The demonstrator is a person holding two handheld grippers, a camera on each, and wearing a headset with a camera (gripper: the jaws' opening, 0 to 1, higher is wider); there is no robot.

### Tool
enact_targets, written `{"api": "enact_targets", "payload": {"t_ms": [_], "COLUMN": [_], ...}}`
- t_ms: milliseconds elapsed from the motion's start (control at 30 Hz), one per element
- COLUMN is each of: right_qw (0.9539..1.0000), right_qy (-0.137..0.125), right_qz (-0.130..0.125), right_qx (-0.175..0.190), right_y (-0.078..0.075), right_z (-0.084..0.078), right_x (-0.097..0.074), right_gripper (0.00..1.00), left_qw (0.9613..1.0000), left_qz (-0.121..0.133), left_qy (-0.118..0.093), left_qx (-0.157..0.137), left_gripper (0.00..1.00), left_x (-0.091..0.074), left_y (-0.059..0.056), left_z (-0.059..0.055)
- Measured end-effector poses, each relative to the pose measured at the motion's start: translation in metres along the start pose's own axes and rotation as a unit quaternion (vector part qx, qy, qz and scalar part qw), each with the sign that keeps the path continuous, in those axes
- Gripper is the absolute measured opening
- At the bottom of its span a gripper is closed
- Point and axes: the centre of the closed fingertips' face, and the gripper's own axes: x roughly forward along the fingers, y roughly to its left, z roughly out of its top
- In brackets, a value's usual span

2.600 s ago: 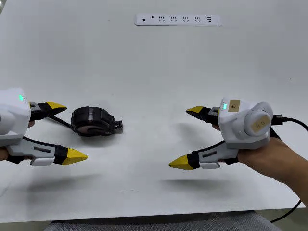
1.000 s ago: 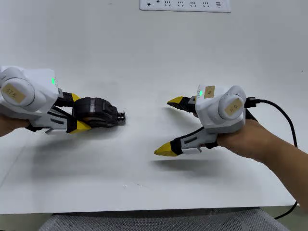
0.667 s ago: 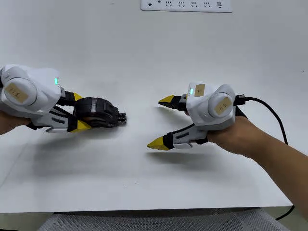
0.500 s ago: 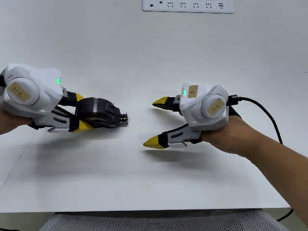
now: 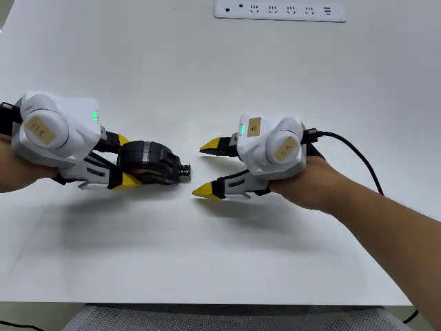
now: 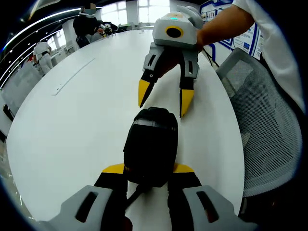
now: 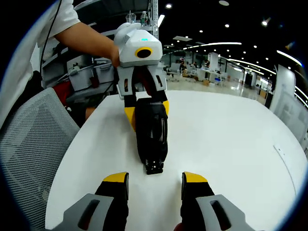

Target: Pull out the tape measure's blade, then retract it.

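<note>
A black tape measure (image 5: pixel 150 163) lies on the white table (image 5: pixel 227 76) with my left gripper (image 5: pixel 127 161) shut on its case from the left. The left gripper view shows the case (image 6: pixel 150 149) clamped between the yellow tips of that gripper (image 6: pixel 148 168). The blade tab (image 5: pixel 185 169) points right, with the blade drawn in. My right gripper (image 5: pixel 205 168) stands open just right of the tab and apart from it. In the right gripper view the tab (image 7: pixel 154 168) sits just beyond the open tips of my right gripper (image 7: pixel 155 179), centred between them.
A white power strip (image 5: pixel 279 11) lies at the table's far edge. The right gripper's black cable (image 5: pixel 353 153) trails off to the right. A grey mesh chair (image 5: pixel 207 318) sits below the near table edge. Free table surface lies ahead of and behind the grippers.
My left gripper went from open beside the tape measure to shut on its case. My right gripper has moved left, up to the blade tab, staying open.
</note>
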Motion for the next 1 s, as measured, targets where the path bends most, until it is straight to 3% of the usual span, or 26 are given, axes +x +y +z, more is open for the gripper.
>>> {"api": "enact_targets", "payload": {"t_ms": [300, 1000], "right_qw": [0.9996, 0.9992], "right_qy": [-0.004, -0.001], "right_qz": [0.026, 0.030], "right_qx": [-0.010, -0.025], "right_y": [0.005, 0.004], "right_z": [0.004, 0.002], "right_x": [0.012, 0.024], "right_gripper": [0.30, 0.14], "left_qw": [1.0000, 1.0000], "left_qz": [-0.002, -0.006], "left_qy": [-0.001, -0.003], "left_qx": [-0.002, -0.002], "left_gripper": [0.26, 0.26], "left_x": [0.000, 0.000], "left_y": [0.000, 0.000], "left_z": [0.000, 0.000]}}
